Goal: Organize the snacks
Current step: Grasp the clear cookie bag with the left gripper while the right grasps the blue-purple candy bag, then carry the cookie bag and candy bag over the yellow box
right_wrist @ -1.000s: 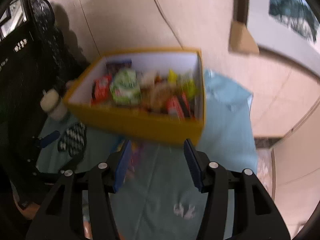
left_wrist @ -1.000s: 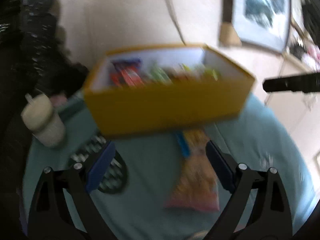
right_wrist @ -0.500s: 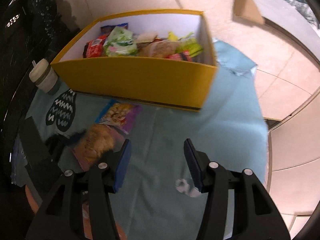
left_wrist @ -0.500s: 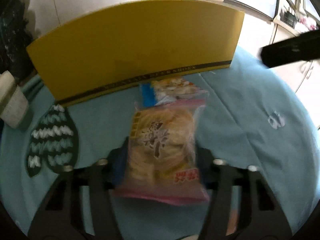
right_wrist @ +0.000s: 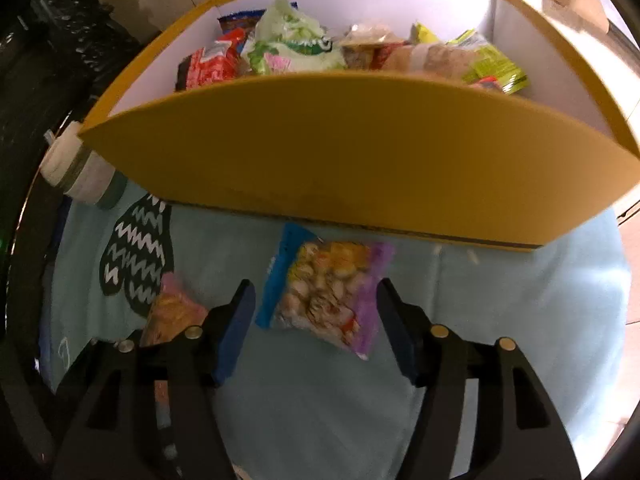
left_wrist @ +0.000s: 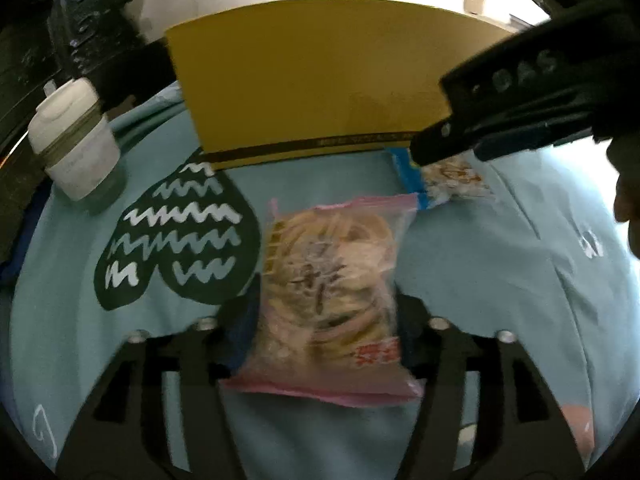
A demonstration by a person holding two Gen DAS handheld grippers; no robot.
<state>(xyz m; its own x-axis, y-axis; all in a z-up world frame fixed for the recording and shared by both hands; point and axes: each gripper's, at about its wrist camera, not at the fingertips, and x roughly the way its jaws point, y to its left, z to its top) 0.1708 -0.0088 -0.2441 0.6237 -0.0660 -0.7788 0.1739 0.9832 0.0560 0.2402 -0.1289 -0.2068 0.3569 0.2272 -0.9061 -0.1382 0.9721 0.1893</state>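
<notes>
A pink-edged bag of round crackers (left_wrist: 328, 280) lies on the teal cloth between the fingers of my left gripper (left_wrist: 324, 316). Its sides touch both pads while the jaws are opening. Behind it stands the yellow snack box (left_wrist: 320, 80). In the right wrist view, a blue and purple snack bag (right_wrist: 324, 296) lies flat between the fingers of my right gripper (right_wrist: 314, 300). It is clear of both pads, and those jaws are opening. The yellow box (right_wrist: 360, 152) holds several packets (right_wrist: 296, 48). The left wrist view shows the right gripper (left_wrist: 448, 156) over that blue bag (left_wrist: 448, 180).
A white-lidded cup (left_wrist: 72, 144) stands left of the box. A dark heart-shaped mat with zigzag lines (left_wrist: 176, 240) lies on the round table's teal cloth (left_wrist: 500, 280). Part of a hand (left_wrist: 628, 208) shows at the right edge. Dark furniture stands to the left.
Both grippers have come down towards the table. The left has closed in around the cracker bag. The right has moved over the blue and purple bag, with its fingers wider apart.
</notes>
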